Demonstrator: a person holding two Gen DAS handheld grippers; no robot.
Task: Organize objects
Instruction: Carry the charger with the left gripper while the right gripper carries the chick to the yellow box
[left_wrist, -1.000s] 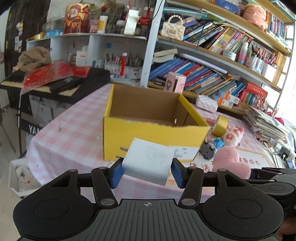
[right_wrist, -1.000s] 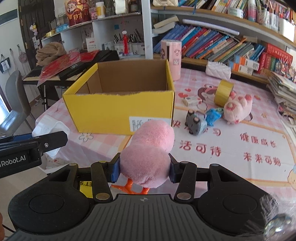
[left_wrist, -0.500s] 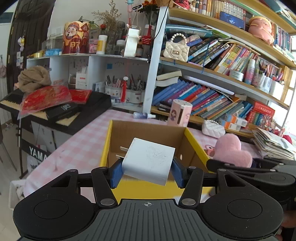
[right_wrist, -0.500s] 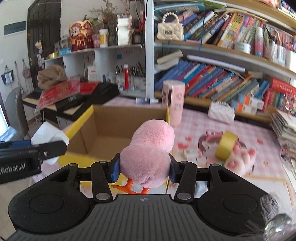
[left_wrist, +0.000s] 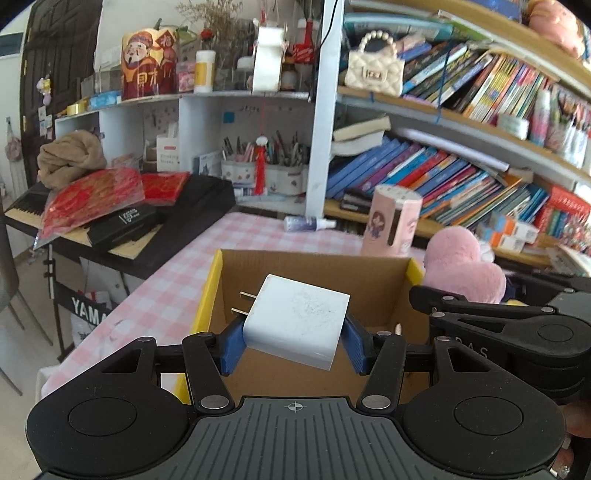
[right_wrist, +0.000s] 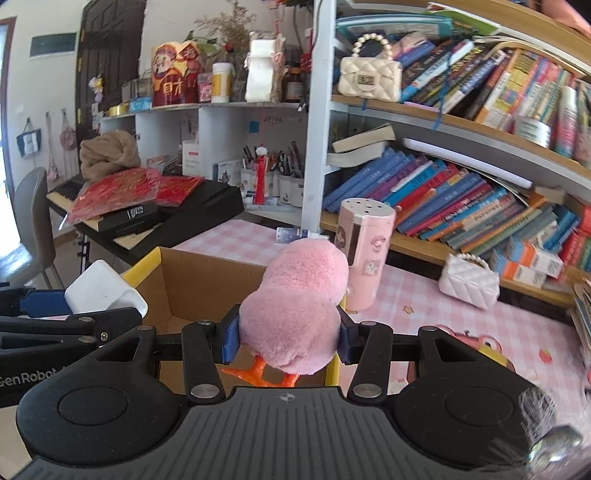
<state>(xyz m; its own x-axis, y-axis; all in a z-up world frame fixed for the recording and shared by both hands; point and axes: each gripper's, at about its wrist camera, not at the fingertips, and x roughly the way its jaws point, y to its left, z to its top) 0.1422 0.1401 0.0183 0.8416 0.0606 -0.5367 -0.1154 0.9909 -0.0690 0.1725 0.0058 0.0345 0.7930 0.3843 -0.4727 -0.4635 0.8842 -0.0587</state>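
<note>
Pinching a white charger plug (left_wrist: 297, 323) between its blue pads (left_wrist: 232, 347), the left gripper (left_wrist: 293, 343) holds it tilted, prongs pointing left, above the open yellow cardboard box (left_wrist: 210, 291), whose brown floor shows beneath the plug. From the right wrist view the same plug (right_wrist: 105, 291) appears at the left edge, over the box's near-left corner (right_wrist: 146, 267). The right gripper (right_wrist: 288, 338) is closed on a pink plush toy (right_wrist: 295, 306) with orange feet poking out below (its face is turned away, so what creature it is cannot be told); the toy hangs over the box's right wall, and in the left wrist view it shows as a pink mound (left_wrist: 465, 266) just beyond that wall. The box sits on a table under a pink checked tablecloth (left_wrist: 177, 273). A pink cylindrical canister (right_wrist: 364, 254) stands behind the box, near a small spray bottle (left_wrist: 308, 223) lying on its side. Farther right on the cloth rests a white quilted purse (right_wrist: 469, 282), before a bookshelf (right_wrist: 443, 192) packed with leaning books.
</note>
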